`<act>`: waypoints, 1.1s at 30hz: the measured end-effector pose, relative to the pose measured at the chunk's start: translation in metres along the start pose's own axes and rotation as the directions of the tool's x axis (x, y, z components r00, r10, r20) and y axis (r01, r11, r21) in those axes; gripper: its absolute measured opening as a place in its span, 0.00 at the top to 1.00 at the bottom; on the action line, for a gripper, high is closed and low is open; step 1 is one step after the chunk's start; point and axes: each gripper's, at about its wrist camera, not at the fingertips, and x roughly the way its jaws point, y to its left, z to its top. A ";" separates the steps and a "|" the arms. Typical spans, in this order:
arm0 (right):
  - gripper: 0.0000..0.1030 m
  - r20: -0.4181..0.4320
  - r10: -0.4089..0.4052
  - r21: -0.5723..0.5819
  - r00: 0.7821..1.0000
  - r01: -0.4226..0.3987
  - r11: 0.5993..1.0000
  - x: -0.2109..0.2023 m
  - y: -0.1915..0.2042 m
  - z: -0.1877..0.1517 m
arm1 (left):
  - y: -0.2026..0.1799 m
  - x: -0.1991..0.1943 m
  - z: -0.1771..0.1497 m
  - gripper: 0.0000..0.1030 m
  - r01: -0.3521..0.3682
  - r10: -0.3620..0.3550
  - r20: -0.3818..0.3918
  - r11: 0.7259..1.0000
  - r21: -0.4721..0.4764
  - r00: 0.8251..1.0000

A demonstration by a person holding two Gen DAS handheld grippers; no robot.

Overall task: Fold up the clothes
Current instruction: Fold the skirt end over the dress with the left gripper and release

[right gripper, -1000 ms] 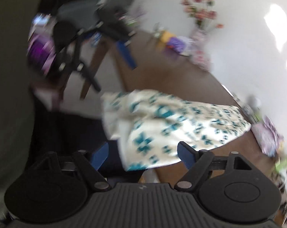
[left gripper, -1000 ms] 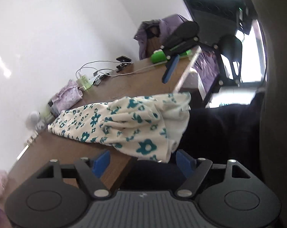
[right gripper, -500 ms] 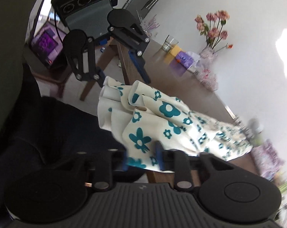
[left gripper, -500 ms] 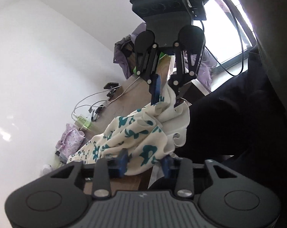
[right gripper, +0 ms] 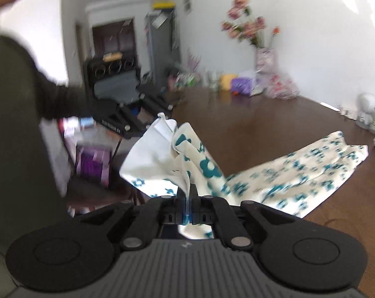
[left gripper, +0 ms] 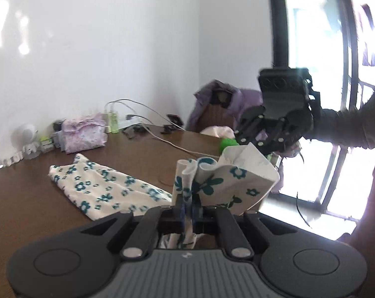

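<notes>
Both grippers, left & right, just clamped tight on floral garment, near edge now lifted off wooden table, far end still resting there. Ready to fold fwd.

Floral garments: one, cream with teal flowers
Grippers: two, left and right
Tables: one, dark wood
Flower vases: one
Purple jackets: one, draped over a chair

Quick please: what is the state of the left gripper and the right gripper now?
Left gripper: closed on the floral garment.
Right gripper: closed on the same floral garment.
</notes>
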 end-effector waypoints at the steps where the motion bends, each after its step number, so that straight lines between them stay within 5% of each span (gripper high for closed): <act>1: 0.98 0.018 -0.043 0.040 0.999 0.042 0.998 0.002 -0.018 0.007 | 0.018 0.009 0.006 0.96 -0.006 0.006 -0.002 0.999 -0.051 1.000; 5: 0.98 -0.034 -0.195 0.203 0.980 0.198 0.959 0.033 -0.083 0.023 | 0.078 0.057 0.010 0.96 -0.094 0.081 -0.067 0.970 -0.225 0.994; 9: 0.91 -0.162 -0.248 0.307 0.955 0.288 0.907 0.082 -0.120 0.014 | 0.124 0.106 -0.007 0.86 -0.174 0.072 -0.239 0.880 -0.442 0.968; 13: 0.63 -0.202 -0.378 0.341 0.904 0.427 0.838 0.089 -0.127 0.001 | 0.133 0.096 -0.019 0.65 -0.250 0.156 -0.215 0.807 -0.535 0.964; 16: 0.61 -0.137 -0.509 0.346 0.850 0.523 0.779 0.056 -0.108 0.000 | 0.123 0.061 -0.013 0.52 -0.308 0.232 -0.208 0.797 -0.520 0.950; 19: 0.59 -0.053 -0.483 0.378 0.874 0.465 0.801 0.023 -0.077 -0.004 | 0.098 0.023 -0.018 0.28 -0.302 0.268 -0.143 0.778 -0.551 0.953; 23: 0.33 -0.012 -0.438 0.426 0.899 0.401 0.811 0.024 -0.044 -0.023 | 0.068 0.029 -0.027 0.29 -0.262 0.233 -0.129 0.742 -0.617 0.964; 26: 0.31 -0.008 -0.376 0.490 0.927 0.331 0.807 0.033 -0.033 -0.044 | 0.050 0.043 -0.034 0.29 -0.233 0.195 -0.130 0.739 -0.632 0.972; 29: 0.39 0.006 -0.326 0.560 0.946 0.267 0.784 0.042 -0.034 -0.063 | 0.038 0.055 -0.040 0.30 -0.236 0.173 -0.161 0.731 -0.640 0.972; 31: 0.68 -0.002 -0.303 0.598 0.953 0.244 0.764 0.049 -0.036 -0.071 | 0.025 0.058 -0.038 0.34 -0.232 0.179 -0.148 0.775 -0.588 0.973; 33: 0.75 -0.018 -0.283 0.636 0.959 0.229 0.737 0.056 -0.039 -0.076 | 0.015 0.063 -0.037 0.38 -0.246 0.193 -0.155 0.817 -0.522 0.969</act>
